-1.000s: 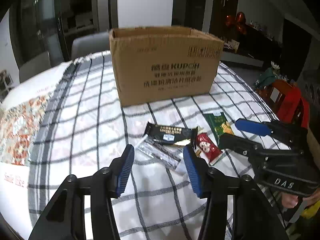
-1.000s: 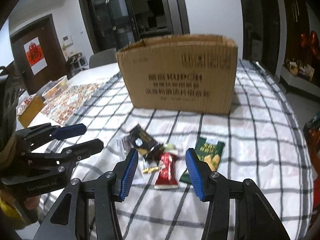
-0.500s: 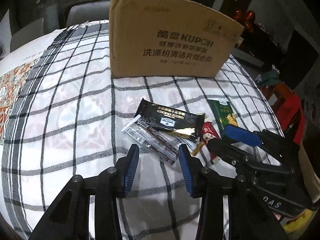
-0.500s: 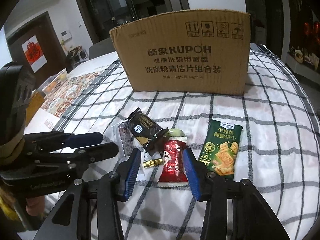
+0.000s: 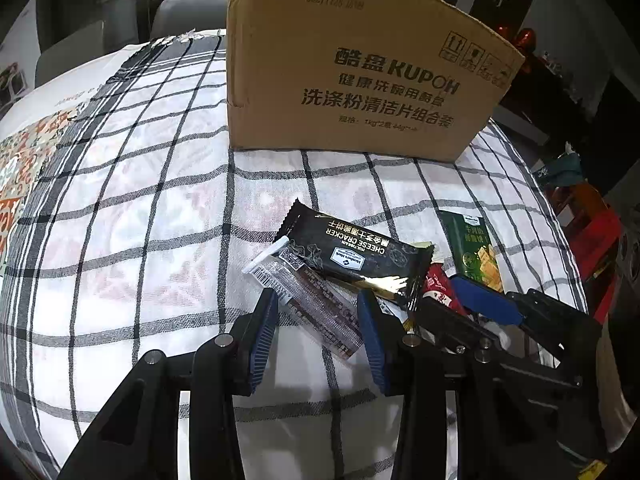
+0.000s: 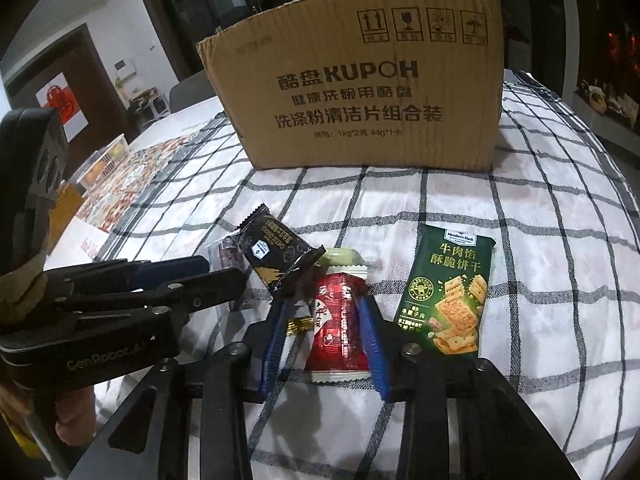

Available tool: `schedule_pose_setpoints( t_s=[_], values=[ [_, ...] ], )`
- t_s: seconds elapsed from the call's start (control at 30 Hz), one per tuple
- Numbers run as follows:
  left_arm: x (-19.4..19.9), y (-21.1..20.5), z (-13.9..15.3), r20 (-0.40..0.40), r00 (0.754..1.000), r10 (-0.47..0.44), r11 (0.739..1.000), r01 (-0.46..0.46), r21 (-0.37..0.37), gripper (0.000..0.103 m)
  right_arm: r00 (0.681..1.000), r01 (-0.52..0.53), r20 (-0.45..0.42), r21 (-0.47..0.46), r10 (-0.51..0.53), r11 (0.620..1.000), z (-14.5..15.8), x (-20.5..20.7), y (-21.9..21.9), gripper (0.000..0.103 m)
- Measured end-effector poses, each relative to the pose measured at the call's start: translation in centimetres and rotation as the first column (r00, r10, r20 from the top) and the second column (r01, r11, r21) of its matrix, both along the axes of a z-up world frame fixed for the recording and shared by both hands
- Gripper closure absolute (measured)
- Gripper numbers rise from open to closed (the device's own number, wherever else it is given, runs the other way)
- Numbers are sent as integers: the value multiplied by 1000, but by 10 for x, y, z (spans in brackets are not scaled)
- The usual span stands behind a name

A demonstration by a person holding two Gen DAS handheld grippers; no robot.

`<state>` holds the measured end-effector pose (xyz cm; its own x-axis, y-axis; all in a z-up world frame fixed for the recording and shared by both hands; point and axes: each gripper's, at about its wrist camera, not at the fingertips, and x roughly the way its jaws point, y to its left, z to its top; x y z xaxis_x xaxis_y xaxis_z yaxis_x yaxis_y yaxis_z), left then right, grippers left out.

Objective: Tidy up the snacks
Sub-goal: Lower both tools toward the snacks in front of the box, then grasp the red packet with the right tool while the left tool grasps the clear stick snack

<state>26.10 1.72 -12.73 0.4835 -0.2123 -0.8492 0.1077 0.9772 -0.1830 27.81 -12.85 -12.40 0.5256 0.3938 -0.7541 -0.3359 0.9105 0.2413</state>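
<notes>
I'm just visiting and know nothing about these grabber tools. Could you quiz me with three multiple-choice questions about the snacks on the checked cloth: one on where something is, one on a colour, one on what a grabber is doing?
1. Where does the green cracker packet lie?
A. inside the cardboard box
B. on the checked tablecloth, right of the red snack packet
C. under the black packet

2. What colour is the Cheese Cracker packet?
A. black
B. yellow
C. white

3. How is the right gripper?
A. shut tight on nothing
B. lifting the box
C. open, with a finger on each side of the red snack packet

Key: B, it lies flat on the tablecloth in front of the cardboard box; A, black wrapper with gold print; C, gaps show beside the packet.
</notes>
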Motion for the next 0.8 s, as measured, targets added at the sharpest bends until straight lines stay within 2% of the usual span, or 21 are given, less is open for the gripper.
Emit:
schedule_pose_setpoints(
  t_s=[0.33,0.63,0.73,0.8],
  values=[
    [1,0,-3,-27,999,40,999,-39,16,64,1000,0,-11,-5,0,1000,-4,4,1,69],
    [-6,-3,-4,-33,999,31,1000,-31,6,62,1000,13,-1,-10,-13,1000,-5,3,-1,80],
    [-7,-1,-4,-30,999,25,999,-26,-21,67,1000,22,-9,2,-22,1000,-4,2,-3,80],
    [-7,0,-4,-31,999,18,999,-19,-39,74,1000,27,-13,14,-26,1000,-3,0,-4,80]
  ],
)
